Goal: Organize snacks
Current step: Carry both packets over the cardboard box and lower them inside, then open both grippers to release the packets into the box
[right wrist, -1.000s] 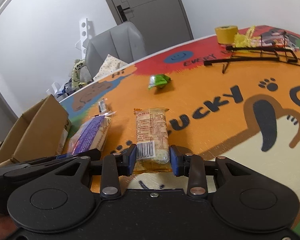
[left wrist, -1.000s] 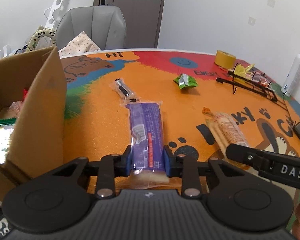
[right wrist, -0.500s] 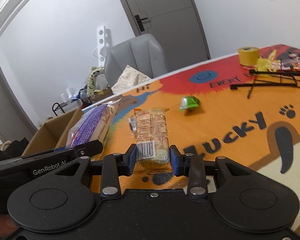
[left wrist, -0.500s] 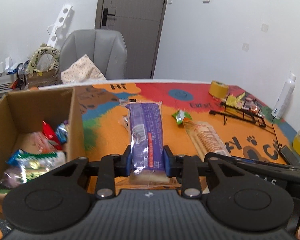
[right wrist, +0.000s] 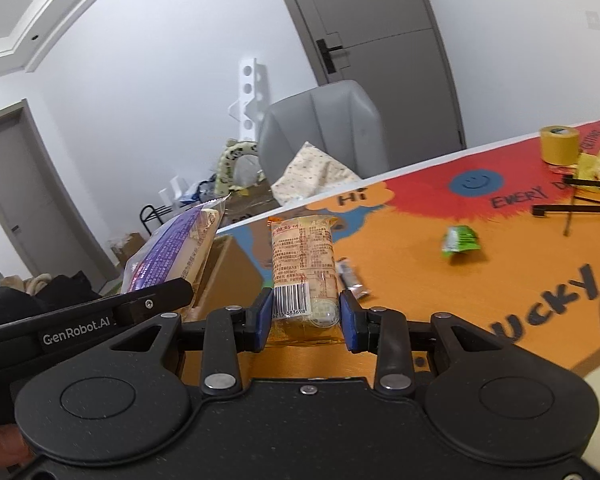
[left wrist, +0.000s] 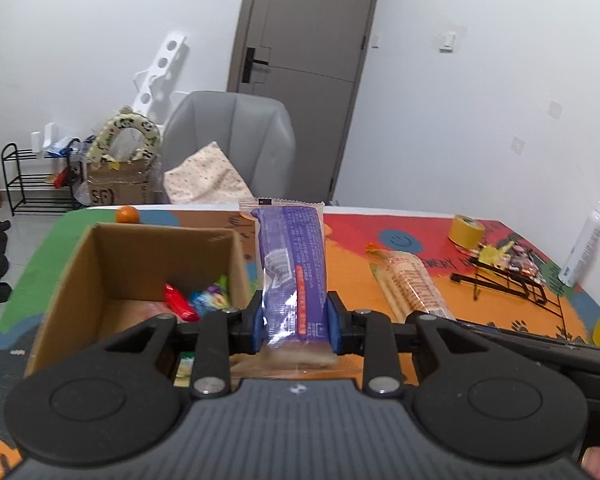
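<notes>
Your left gripper [left wrist: 294, 318] clamps a purple-printed clear snack packet [left wrist: 292, 268] upright, while your right gripper [right wrist: 305, 316] grips an orange barcoded cracker pack [right wrist: 304, 270].

Glossy plastic wrapper [left wrist: 292, 264]; matt cardboard box [left wrist: 112, 268]

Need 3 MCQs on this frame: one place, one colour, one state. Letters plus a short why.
1. Where does the green packet lie?
A. in the cardboard box
B. on the table mat
C. on the chair

2. What colour is the wrapper held by the left gripper?
A. purple
B. green
C. red

3. The right gripper is:
A. open and empty
B. shut with nothing in it
C. shut on a snack pack

Key: 1 B, it lies alone on the orange table mat; 2 A, the purple wrapper stands between its pads; 3 C, the pads pinch the barcoded snack pack.
</notes>
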Demonstrator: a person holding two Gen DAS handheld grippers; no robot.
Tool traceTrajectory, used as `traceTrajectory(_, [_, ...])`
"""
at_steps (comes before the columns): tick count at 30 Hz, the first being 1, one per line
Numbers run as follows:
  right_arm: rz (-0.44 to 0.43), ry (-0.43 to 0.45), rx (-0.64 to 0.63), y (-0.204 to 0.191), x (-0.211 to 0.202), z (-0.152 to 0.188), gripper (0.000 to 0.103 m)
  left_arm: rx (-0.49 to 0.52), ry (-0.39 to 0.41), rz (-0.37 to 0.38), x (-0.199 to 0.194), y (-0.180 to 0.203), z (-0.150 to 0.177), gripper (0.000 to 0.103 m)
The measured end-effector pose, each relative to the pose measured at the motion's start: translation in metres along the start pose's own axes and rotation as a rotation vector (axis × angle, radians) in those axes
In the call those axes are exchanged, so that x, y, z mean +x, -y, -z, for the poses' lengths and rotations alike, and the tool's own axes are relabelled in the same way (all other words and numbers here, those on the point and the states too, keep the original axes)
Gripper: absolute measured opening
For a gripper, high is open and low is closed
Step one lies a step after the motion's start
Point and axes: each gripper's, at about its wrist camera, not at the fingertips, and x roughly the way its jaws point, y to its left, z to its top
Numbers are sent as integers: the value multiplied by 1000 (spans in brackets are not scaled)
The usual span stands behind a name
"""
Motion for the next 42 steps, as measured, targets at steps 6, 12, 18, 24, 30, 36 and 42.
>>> traceTrajectory(6, [-30, -8, -18, -21, 13, -2, 33, -26, 11, -35, -5, -26, -5, 29])
traceTrajectory(12, [-55, -19, -36, -41, 25, -3, 33, -58, 12, -68, -9, -56, -6, 29])
traceTrajectory(18, [-68, -32, -53, -58, 36, -3, 33, -89, 6, -93, -10, -80, -6, 29])
traceTrajectory(24, [-64, -50, -75, -72, 47, -2, 33, -116, -26, -93, -3, -98, -3, 30])
traceTrajectory(30, [-62, -67, -96, -86, 56, -2, 33, -133, -23, -147, -7, -111, -4, 40])
traceTrajectory(36, [-72, -76, -112, -101, 66, -3, 33, -156, -22, -146, -10, -123, -4, 45])
traceTrajectory(42, [-79, -54, -105, -106, 69, -4, 77, -182, -2, -159, -16, -135, -5, 57])
